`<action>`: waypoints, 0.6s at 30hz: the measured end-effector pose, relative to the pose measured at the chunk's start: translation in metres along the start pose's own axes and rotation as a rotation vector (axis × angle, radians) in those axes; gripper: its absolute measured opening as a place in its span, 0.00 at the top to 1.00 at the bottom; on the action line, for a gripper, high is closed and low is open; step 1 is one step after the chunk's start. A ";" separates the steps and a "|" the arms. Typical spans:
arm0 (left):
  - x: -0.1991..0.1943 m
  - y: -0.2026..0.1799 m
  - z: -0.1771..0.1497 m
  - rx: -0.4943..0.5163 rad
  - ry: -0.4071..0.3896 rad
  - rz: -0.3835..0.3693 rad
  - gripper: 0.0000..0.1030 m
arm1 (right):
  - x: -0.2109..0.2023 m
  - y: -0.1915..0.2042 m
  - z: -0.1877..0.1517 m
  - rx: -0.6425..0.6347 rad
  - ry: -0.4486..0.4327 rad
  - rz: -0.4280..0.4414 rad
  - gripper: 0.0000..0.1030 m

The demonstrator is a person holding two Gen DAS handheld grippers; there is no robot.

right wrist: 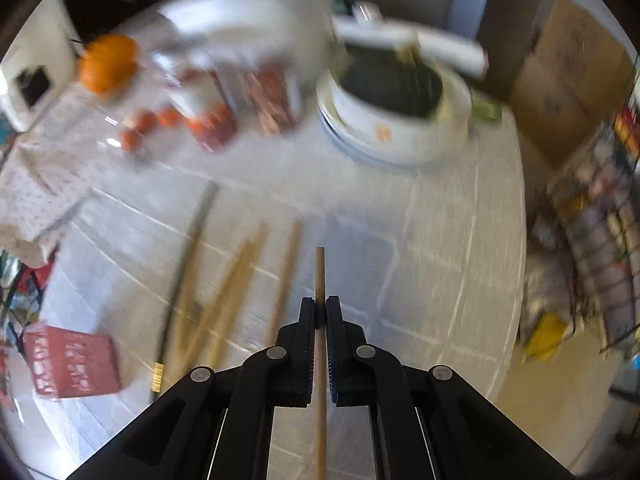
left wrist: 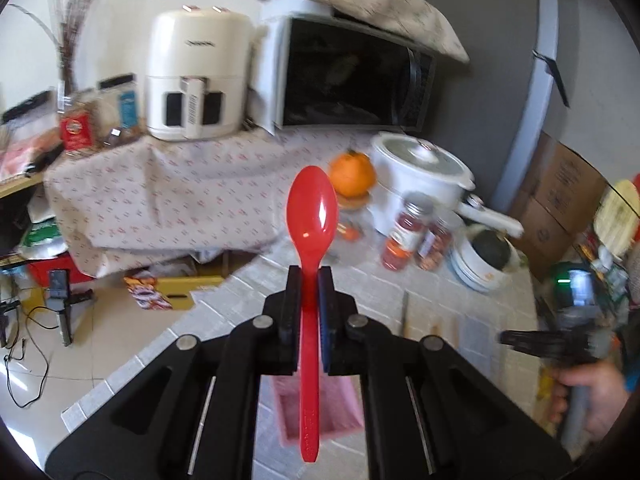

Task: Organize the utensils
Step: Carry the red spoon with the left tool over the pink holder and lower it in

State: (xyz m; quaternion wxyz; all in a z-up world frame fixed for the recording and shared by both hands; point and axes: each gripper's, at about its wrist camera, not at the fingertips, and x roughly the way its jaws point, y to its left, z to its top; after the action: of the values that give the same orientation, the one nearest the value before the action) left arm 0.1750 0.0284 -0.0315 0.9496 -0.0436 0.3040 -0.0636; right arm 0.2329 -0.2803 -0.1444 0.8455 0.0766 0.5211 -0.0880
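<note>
My left gripper (left wrist: 309, 276) is shut on the handle of a red plastic spoon (left wrist: 311, 216), held bowl-forward above the table. Under it sits a pink slotted basket (left wrist: 320, 412), which the right wrist view shows as the pink basket (right wrist: 72, 362) at the lower left. My right gripper (right wrist: 320, 304) is shut on a single wooden chopstick (right wrist: 320, 276) that runs along between its pads, lifted over the table. Several wooden chopsticks (right wrist: 232, 292) and a dark chopstick with a gold end (right wrist: 176, 300) lie on the tablecloth to its left. A hand holds the right gripper's handle (left wrist: 576, 364).
At the table's far side stand a white pot (left wrist: 420, 176), an orange pumpkin (left wrist: 352, 172), two spice jars (left wrist: 404, 232) and a bowl on stacked plates (right wrist: 396, 116). Behind are a microwave (left wrist: 352, 76) and an air fryer (left wrist: 196, 76). Cardboard boxes (right wrist: 568, 68) stand right.
</note>
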 end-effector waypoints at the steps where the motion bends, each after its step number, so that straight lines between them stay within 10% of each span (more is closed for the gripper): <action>1: 0.002 0.003 -0.004 -0.014 -0.020 0.007 0.92 | -0.005 0.001 -0.007 -0.014 -0.025 0.005 0.95; 18: 0.022 0.005 -0.039 -0.067 -0.147 0.036 0.92 | -0.149 0.075 -0.049 -0.333 -0.642 0.092 0.95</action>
State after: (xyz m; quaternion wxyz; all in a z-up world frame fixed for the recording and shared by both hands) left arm 0.1705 0.0287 -0.0763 0.9684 -0.0744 0.2359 -0.0331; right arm 0.1418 -0.1862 -0.0302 0.9700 -0.0704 0.2322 0.0168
